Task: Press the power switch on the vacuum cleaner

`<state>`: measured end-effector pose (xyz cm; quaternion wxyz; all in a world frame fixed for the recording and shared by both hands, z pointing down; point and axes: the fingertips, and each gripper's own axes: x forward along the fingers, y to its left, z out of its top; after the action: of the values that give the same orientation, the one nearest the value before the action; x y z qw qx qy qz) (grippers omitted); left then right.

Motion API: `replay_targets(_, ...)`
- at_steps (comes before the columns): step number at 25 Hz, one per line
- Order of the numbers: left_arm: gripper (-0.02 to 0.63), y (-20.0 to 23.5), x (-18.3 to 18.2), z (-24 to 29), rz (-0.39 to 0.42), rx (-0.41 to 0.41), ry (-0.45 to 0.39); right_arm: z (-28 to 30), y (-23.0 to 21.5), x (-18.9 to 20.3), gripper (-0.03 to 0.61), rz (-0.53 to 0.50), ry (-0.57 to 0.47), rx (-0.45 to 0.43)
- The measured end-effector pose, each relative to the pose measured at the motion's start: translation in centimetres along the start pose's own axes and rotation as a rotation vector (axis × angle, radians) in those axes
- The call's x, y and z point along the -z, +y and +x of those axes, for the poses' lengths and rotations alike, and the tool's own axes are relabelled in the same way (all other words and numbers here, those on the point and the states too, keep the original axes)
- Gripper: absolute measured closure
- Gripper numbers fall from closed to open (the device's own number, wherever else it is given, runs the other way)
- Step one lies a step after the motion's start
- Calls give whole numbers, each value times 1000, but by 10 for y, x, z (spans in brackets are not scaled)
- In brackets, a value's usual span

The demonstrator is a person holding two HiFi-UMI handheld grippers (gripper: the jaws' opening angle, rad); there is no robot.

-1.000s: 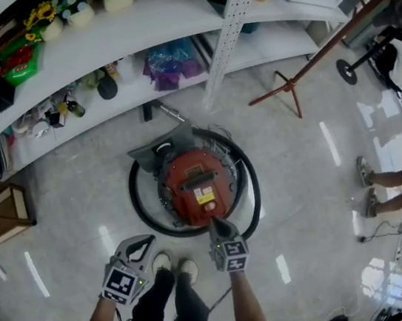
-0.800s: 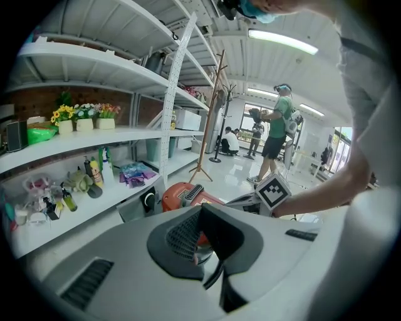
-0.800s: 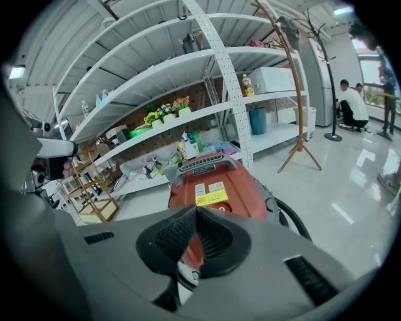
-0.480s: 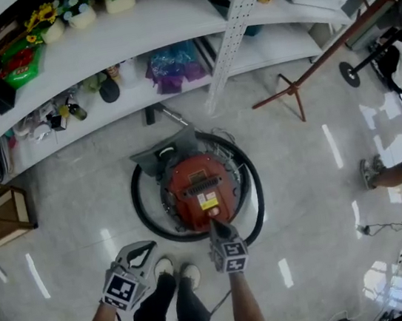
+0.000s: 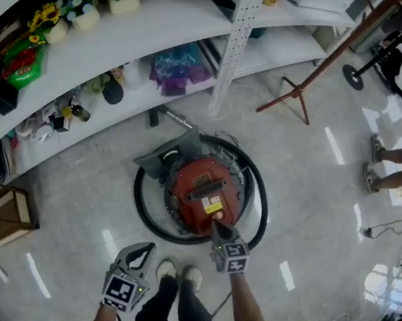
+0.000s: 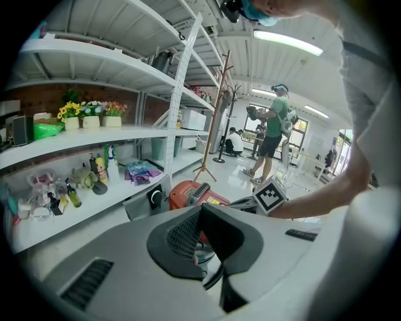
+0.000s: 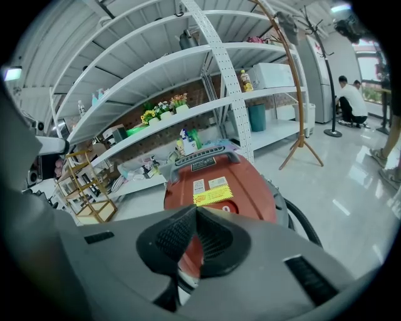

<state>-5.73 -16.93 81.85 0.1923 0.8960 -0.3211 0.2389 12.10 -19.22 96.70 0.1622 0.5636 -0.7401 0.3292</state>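
Observation:
The round red vacuum cleaner [image 5: 205,195] stands on the floor inside a ring of its black hose [image 5: 146,215]. It also shows in the right gripper view [image 7: 216,178] and the left gripper view [image 6: 191,193]. My right gripper [image 5: 217,225] is shut, and its tip rests at the vacuum's near top edge, just below the yellow label [image 7: 212,197]. The jaws hide the spot under the tip [image 7: 196,210]. My left gripper [image 5: 141,250] is shut on nothing and hovers over the floor to the left of the vacuum, apart from it [image 6: 200,210].
White shelves [image 5: 128,25] full of small goods curve behind the vacuum. A brown coat stand [image 5: 292,94] leans at the right, and a wooden rack [image 5: 0,216] stands at the left. A person's legs [image 5: 392,165] are at the right edge. My own feet [image 5: 179,273] are below the vacuum.
The right gripper's tip has stayed at the vacuum's near edge. The left gripper has held its place. The person at the right edge has stepped about.

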Motion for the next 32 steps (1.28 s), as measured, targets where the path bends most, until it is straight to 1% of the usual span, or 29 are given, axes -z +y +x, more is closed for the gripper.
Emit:
replay_targets(9,620,4,5,2,-14,-4,8,1,0,0,566,-6,-2,-3)
replay_targets(14,620,7,9,2,14,6,14,2,0,1,566,-18,5,4)
replay_targets(17,620,8,5,1,-18,-8,0,2,2,1,566,-28,11,3)
replay_targets(19,620,8,5,2,-25,-11,-4,3,2,2,566,-26,14,1)
replay_targets(23,620,6,8,2,2,1,9,3,2,2,566,-23,19,-5)
replay_targets(28,620,7,5,2,-7,-11,-2,4,3,3,568,-26,21,-14)
replay_targets(32,620,7,13,2,19,-1,14,7,-2,3,568,-28,25,-1)
